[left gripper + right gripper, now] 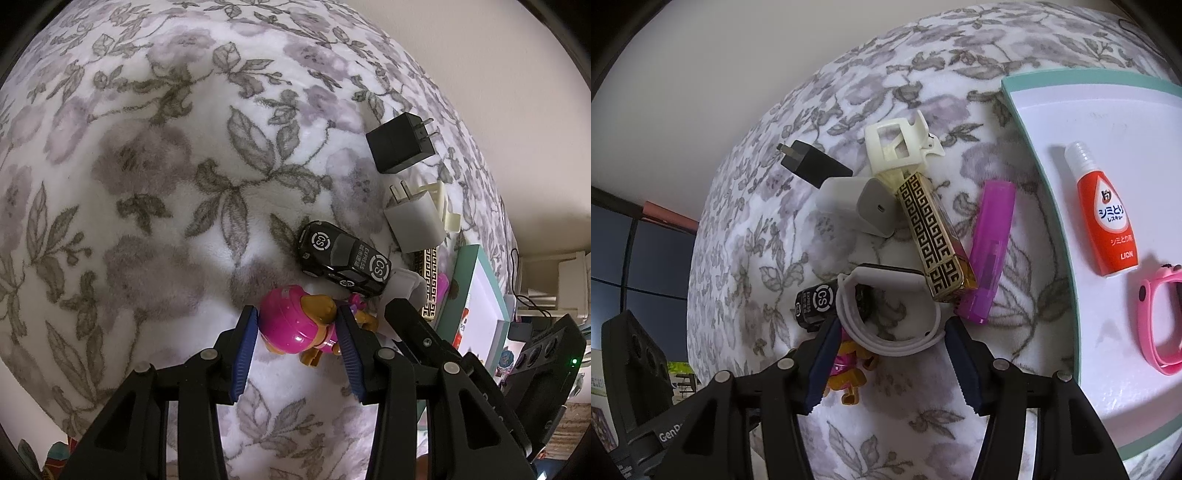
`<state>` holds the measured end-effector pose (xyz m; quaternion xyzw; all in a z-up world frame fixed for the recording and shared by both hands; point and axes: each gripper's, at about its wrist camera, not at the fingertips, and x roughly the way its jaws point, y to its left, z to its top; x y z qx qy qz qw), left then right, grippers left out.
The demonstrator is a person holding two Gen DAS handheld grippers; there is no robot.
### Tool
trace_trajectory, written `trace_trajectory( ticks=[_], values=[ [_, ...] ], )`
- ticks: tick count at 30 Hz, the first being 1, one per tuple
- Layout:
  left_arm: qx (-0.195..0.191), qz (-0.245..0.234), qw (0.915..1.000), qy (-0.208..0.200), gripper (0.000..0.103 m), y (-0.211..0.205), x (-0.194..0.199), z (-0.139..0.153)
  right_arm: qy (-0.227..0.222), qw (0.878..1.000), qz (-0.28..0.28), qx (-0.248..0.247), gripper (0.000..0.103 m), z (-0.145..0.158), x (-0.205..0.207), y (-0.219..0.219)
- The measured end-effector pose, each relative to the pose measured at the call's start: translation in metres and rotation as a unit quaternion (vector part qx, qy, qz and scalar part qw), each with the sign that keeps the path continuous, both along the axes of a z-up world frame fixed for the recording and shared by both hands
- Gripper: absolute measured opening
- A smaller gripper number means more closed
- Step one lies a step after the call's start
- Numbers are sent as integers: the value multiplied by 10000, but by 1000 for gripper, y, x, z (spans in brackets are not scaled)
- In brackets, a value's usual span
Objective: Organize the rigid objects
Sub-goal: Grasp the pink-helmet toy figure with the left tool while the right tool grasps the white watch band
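Barely started imo. Teal tray (1027, 122) holds only stain remover bottle (1104, 218), pink band (1160, 325). Rest piled on blanket (147, 184) beside tray's left edge: black charger (400, 144), white charger (413, 221), toy car (343, 262), white watch (886, 314), gold lighter (931, 236), purple lighter (990, 247), hair clip (897, 147).

Left gripper (299, 332) half open, straddling pink figure (295, 321), grip unclear. Right gripper (890, 354) wide open over watch, holding nothing.

Floral fleece bed, plain wall.

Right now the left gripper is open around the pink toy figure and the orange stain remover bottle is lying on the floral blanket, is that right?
Not quite. The orange stain remover bottle lies on the white tray with the teal rim, not on the floral blanket; the right wrist view shows it. The left gripper is indeed open around the pink toy figure.
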<state>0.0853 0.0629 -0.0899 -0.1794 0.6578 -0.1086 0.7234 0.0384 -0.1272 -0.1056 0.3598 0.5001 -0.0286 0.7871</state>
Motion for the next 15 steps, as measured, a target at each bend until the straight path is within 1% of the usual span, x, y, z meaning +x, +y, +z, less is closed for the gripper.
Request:
trace_trajectory(
  ticks=[7,15],
  values=[
    [-79,-32,10000,-14,45,-2,2,1,-20,10000,48,16,58,6,-3,-2],
    [-260,-39,9993,-262,45,-4,5,17,-174,9998,85,64,57,18,-14,-10]
  ],
)
